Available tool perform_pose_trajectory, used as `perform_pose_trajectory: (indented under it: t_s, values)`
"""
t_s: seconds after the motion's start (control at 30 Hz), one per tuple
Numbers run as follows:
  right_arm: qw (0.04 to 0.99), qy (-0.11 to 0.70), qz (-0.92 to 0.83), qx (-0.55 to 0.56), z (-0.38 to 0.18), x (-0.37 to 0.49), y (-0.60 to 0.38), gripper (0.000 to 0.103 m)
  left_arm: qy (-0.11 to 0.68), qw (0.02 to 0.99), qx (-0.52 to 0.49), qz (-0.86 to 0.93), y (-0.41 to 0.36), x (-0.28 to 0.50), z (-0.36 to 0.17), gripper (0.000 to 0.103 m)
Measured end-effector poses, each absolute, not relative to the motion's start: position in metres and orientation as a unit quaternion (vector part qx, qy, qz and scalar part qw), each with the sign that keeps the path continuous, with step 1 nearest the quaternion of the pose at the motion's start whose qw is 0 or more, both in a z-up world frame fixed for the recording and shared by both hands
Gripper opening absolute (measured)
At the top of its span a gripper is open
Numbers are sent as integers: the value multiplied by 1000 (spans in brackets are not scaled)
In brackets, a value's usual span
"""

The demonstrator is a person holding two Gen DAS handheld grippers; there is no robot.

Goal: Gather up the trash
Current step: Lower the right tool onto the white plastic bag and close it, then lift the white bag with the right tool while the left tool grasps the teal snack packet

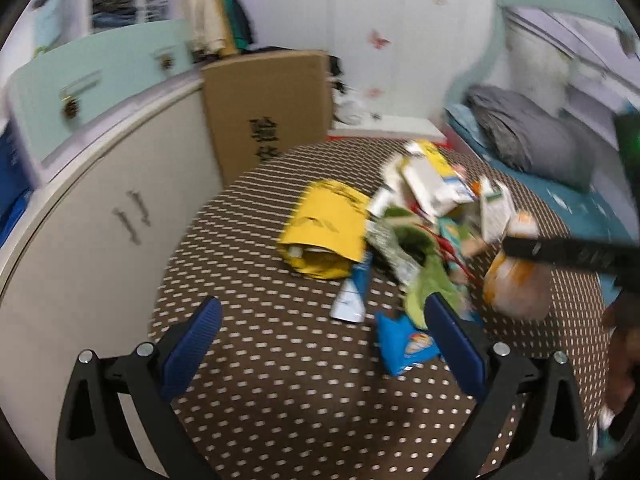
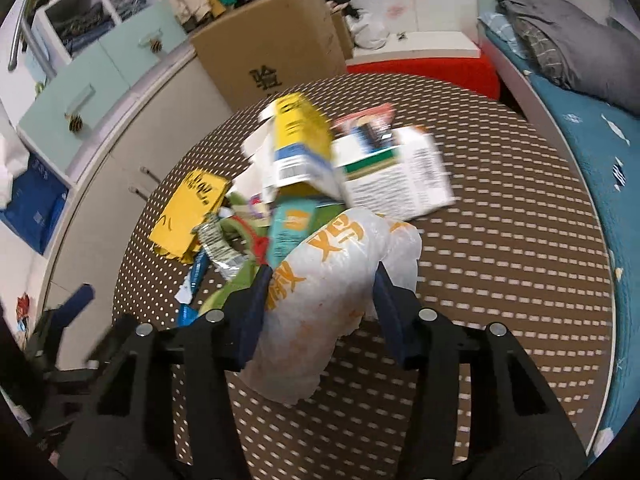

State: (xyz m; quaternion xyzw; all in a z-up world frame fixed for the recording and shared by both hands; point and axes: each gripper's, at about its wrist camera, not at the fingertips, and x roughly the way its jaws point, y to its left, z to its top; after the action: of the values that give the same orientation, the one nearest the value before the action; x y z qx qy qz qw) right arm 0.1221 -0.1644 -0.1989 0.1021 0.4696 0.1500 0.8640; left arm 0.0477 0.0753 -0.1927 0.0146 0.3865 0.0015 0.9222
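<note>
Right wrist view has the right gripper (image 2: 320,292) with its jaws pinching a crumpled white plastic bag (image 2: 340,280) with orange print, right at the near edge of the trash pile on the dotted brown counter (image 2: 500,280). The bag is soft and baggy, so my worry is the jaws only have a fold of film, and it slides out once lifted. It also touches a teal carton (image 2: 290,228), and above that sits a stack of a yellow-topped box (image 2: 298,140) and a white box (image 2: 400,176). Pull the bag sideways and I'd guess that stack shifts or tips.

The left gripper (image 1: 320,340) hovers with jaws spread wide and nothing between them, near a blue snack wrapper (image 1: 404,344) and a yellow envelope (image 1: 324,236). Both views are blurry, so fine contact is hard to judge.

Room-wise: the right half of the counter is bare, so that's the safe way out. Left side is tight, with a white cabinet (image 1: 80,240) just beside the counter rim and a cardboard box (image 2: 272,40) behind. A bed with a teal sheet (image 2: 600,160) runs along the right rim.
</note>
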Motion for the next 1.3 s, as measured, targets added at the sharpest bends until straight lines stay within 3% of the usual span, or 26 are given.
perform_pose_trajectory:
  t_s: [0.23, 0.67, 0.77, 0.97, 1.03, 1.1, 1.17, 1.3]
  values:
    - [878, 447, 127, 115, -186, 115, -207, 50, 413, 907, 59, -58, 40, 69, -215, 99]
    - [884, 433, 114, 134, -181, 109, -234, 50, 401, 905, 79, -115, -5, 84, -205, 97]
    - [884, 433, 113, 139, -182, 109, -241, 50, 414, 896, 80, -141, -17, 88, -212, 74]
    - [885, 429, 107, 148, -183, 106, -253, 51, 451, 878, 80, -138, -21, 109, -234, 74]
    - [885, 428, 104, 151, -183, 106, -258, 51, 462, 870, 86, -148, -23, 114, -241, 57]
    - [884, 429, 103, 155, -185, 107, -260, 51, 458, 869, 106, -153, -29, 115, -243, 30]
    - [883, 429, 104, 158, -186, 107, -261, 51, 459, 866, 87, -179, -27, 114, -236, 23]
    - [884, 427, 103, 159, -185, 106, -265, 51, 448, 863, 65, -225, -29, 97, -221, 23]
